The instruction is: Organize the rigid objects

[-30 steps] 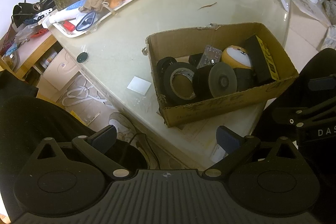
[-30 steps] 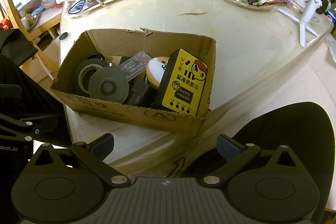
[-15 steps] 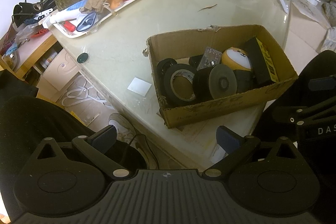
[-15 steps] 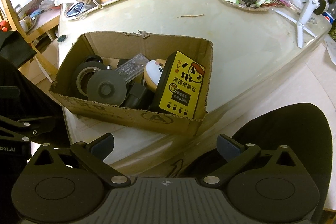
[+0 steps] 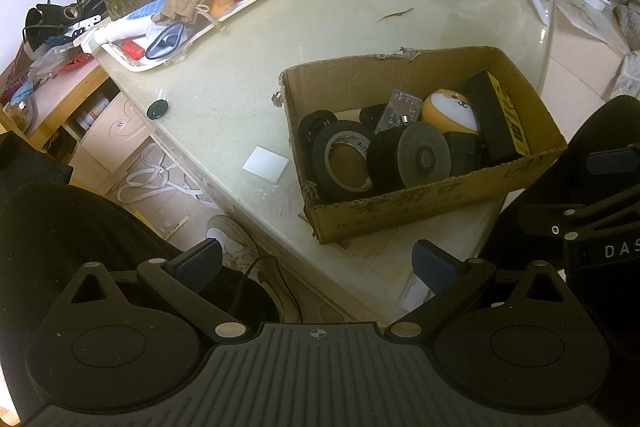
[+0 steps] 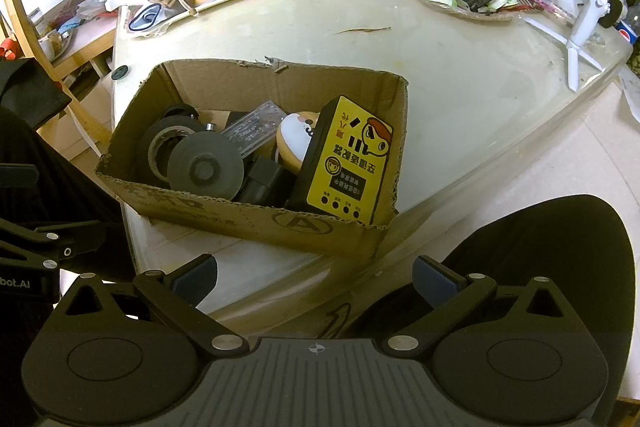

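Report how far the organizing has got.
Done: nothing that shows; tape roll, grey disc, yellow-labelled charger and orange-and-white ball all lie jumbled in the box. In hand: nothing; left gripper and right gripper are open and empty, short of the box. Left: apparently all the sorting.

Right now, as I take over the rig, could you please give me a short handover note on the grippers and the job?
Left gripper: open, empty, held back off the table edge.
Right gripper: open, empty, also short of the table.
Cardboard box sits at the near edge of the table. Inside: tape roll, grey disc, clear plastic case, round orange-and-white toy, and yellow-labelled black device leaning at the box's right end.
Done: nothing is gripped, and I cannot tell what has been sorted.
Left: probably lift the items out and arrange them.
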Action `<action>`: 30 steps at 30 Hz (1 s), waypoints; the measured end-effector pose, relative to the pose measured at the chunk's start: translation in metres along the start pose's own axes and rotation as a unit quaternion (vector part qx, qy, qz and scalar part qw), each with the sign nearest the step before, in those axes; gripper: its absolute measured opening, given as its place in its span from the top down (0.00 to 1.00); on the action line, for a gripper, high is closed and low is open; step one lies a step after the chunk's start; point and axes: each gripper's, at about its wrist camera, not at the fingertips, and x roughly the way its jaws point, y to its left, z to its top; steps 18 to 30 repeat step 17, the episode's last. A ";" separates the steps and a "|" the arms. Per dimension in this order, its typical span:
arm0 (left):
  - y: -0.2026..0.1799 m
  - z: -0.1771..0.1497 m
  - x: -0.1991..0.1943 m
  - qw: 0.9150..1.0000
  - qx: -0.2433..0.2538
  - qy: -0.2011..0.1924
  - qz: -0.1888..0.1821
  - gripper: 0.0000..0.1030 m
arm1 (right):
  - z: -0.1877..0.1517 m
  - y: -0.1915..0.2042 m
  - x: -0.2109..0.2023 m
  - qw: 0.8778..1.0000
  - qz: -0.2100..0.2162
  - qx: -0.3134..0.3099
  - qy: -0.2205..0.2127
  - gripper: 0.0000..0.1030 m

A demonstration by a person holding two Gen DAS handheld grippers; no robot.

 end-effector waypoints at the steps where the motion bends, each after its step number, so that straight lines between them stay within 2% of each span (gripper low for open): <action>1: 0.000 0.000 0.000 1.000 0.000 0.000 0.000 0.00 | 0.000 0.000 0.000 1.000 0.000 0.000 0.000 0.00; 30: 0.001 -0.002 0.000 1.000 -0.006 -0.001 -0.003 0.00 | -0.001 0.000 0.000 1.000 0.000 0.002 0.000 0.00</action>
